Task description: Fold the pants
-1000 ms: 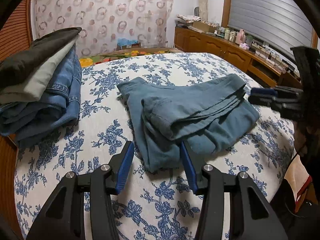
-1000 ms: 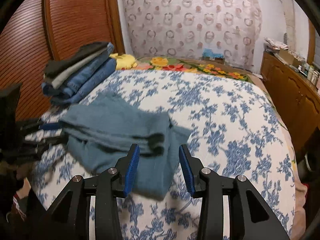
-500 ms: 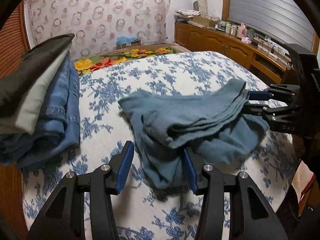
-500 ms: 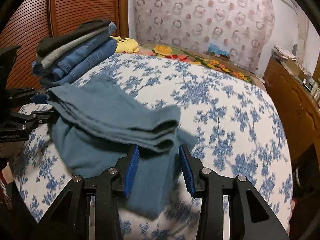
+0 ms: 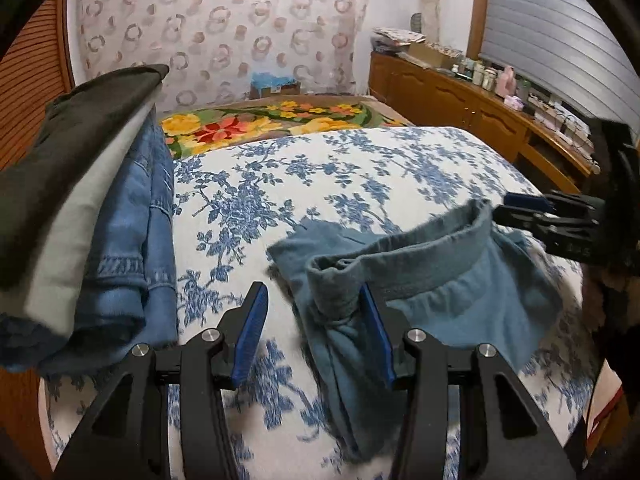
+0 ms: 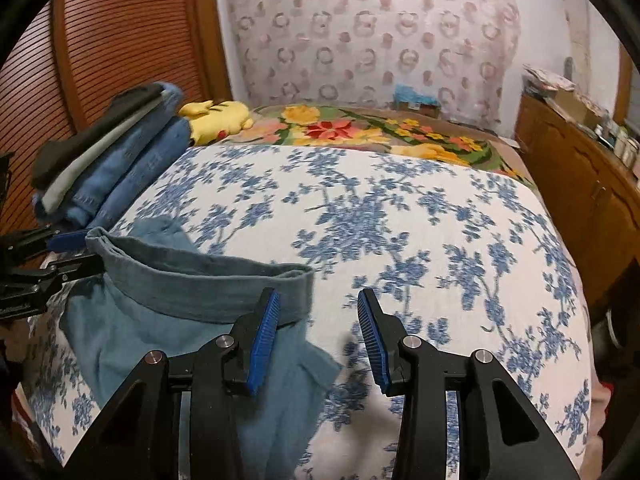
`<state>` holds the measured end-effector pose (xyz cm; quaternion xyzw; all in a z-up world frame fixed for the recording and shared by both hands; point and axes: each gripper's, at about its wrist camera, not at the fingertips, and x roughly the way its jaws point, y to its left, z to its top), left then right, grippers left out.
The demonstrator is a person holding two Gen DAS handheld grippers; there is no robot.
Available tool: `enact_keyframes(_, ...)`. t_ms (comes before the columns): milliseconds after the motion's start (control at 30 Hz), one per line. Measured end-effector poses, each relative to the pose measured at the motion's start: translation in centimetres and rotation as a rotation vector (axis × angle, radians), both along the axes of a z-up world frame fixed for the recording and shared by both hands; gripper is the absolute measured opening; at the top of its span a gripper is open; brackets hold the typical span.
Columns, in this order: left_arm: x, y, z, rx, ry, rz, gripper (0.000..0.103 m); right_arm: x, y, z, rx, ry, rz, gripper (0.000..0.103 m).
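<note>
Both claws point forward and downward over the bed, side by side, fingers level with each other. The left claw is released, its blue ribbed pads standing apart and not pinching. Its right finger is tucked into the left end of the folded pants, so cloth bunches round that finger. The right claw is released too, jaws apart, with its left finger slipped into the right end of the same fold.

The pants are soft teal cloth, folded into a thick band strung between the two inner fingers. Their looser layers droop onto the near part of the bedspread, a white quilted cover printed with blue flowers.

At the left edge of the bed lies a stack of folded clothes: blue denim below, then pale grey, then dark cloth on top. It sits close beside the left claw. A yellow plush toy and a bright flowered blanket lie at the far end. A wooden cabinet crowded with small bottles runs along the right
</note>
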<state>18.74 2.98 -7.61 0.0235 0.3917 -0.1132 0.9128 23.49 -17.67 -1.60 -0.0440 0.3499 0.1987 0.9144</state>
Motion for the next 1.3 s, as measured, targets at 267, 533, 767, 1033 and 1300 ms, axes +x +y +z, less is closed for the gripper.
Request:
enact_keyframes(267,2.3,-0.6,-0.8,0.027,0.001,0.023,0.049,-0.1,-0.5,0.2,0.054,0.019,0.035,0.042)
enact_keyframes(533,-1.3,0.1,0.8,-0.016,-0.041,0.017,0.049,-3.7,-2.0,1.0,0.107,0.019,0.056,0.042)
enact_keyframes(767,-5.8,-0.1,1.0,-0.042,-0.053,-0.026,0.049,-7.7,-2.7,0.3,0.099,0.031,0.093,0.042)
enact_keyframes(1033,-8.4,-0.5,-0.8,-0.023,-0.022,-0.058,0.049,-9.7,-2.8,-0.4,0.076,0.044,0.11,0.042)
enact_keyframes(1300,-8.2,-0.9,-2.0,-0.029,0.019,-0.077,0.025,-8.8,-2.5,-1.7,0.095,0.101,0.081,0.042)
